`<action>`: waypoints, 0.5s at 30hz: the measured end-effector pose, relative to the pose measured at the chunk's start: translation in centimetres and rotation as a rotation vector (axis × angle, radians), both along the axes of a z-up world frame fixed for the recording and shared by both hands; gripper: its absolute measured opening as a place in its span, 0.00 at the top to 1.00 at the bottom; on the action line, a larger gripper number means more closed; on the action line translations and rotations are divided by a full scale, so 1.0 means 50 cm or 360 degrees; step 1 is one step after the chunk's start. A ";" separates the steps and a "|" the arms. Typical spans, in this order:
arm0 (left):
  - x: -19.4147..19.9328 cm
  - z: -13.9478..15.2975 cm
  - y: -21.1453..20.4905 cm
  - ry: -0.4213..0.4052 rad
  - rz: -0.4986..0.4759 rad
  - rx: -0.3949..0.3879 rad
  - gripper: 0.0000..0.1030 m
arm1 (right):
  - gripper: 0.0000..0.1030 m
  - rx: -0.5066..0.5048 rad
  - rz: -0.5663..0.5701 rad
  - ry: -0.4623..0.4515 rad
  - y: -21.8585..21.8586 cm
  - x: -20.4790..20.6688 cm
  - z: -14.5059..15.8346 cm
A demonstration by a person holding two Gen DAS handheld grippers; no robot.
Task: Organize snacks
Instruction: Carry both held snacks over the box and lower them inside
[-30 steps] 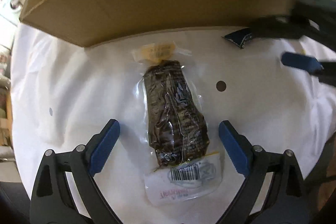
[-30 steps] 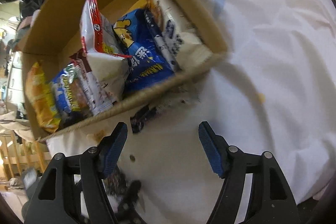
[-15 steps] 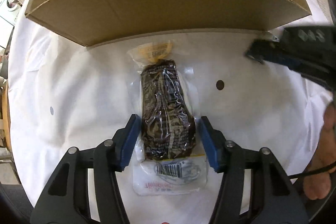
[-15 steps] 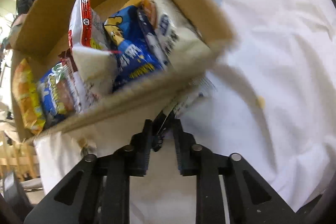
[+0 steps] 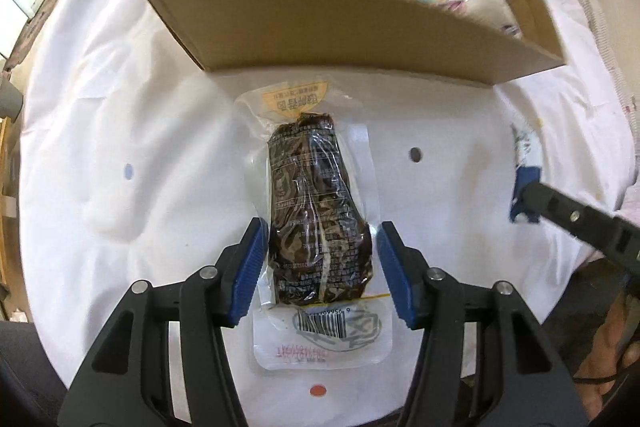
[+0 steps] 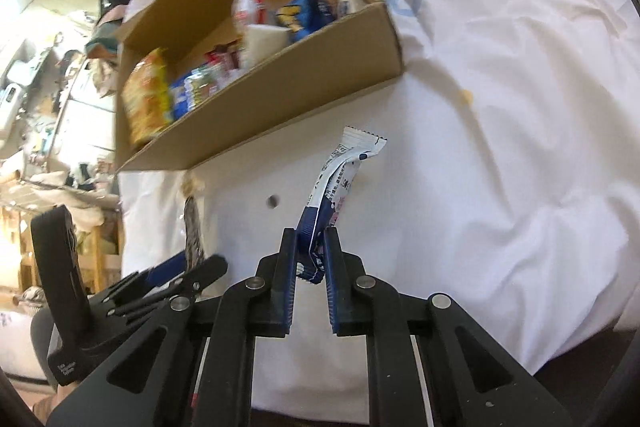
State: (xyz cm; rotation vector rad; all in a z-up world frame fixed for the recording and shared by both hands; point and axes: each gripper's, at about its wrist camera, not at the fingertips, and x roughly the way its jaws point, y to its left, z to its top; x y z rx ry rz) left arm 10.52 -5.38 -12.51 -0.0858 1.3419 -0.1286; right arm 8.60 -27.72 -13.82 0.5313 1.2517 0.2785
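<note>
A dark snack packet (image 5: pixel 316 219) in clear vacuum plastic sits between the blue pads of my left gripper (image 5: pixel 318 267), which press on its sides just above the white cloth. My right gripper (image 6: pixel 312 247) is shut on the lower end of a blue-and-white snack bar wrapper (image 6: pixel 340 171), which sticks up from the jaws clear of the cloth. The open cardboard box (image 5: pixel 360 39) holding several snacks lies just beyond both. The right gripper with its wrapper (image 5: pixel 524 187) shows at the right edge of the left wrist view. The left gripper (image 6: pixel 188 267) shows low left in the right wrist view.
White cloth (image 6: pixel 500 107) with small printed dots and cartoon figures covers the surface. In the box (image 6: pixel 280 99) are a yellow bag (image 6: pixel 146 99), a blue bag (image 6: pixel 308 11) and other packets. A person's hand (image 5: pixel 612 347) is at the lower right. Room clutter lies beyond the left edge.
Both grippers went from wide open to closed. The left one closed on the dark packet and drew back from the box. The right one took the wrapper by the box wall and pulled it away.
</note>
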 end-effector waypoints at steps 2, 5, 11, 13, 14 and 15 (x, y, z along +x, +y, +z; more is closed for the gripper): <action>-0.020 0.040 0.012 -0.0094 -0.0003 -0.0013 0.50 | 0.87 0.0014 0.0030 -0.0056 0.022 -0.022 0.022; -0.051 0.107 0.024 -0.0246 -0.0018 -0.0027 0.50 | 0.87 0.0019 0.0077 -0.0171 0.030 -0.038 0.065; -0.005 0.227 0.032 -0.0462 -0.0038 -0.0036 0.49 | 0.87 -0.0060 0.0158 -0.0455 0.042 -0.003 0.160; 0.015 0.245 0.004 -0.0520 -0.0058 -0.0010 0.49 | 0.87 -0.0070 0.0161 -0.0486 0.038 0.017 0.175; 0.033 0.258 0.000 -0.0544 -0.0068 -0.0003 0.49 | 0.87 -0.0076 0.0154 -0.0497 0.034 0.031 0.181; 0.048 0.258 -0.007 -0.0556 -0.0076 -0.0004 0.49 | 0.87 -0.0083 0.0145 -0.0510 0.029 0.044 0.187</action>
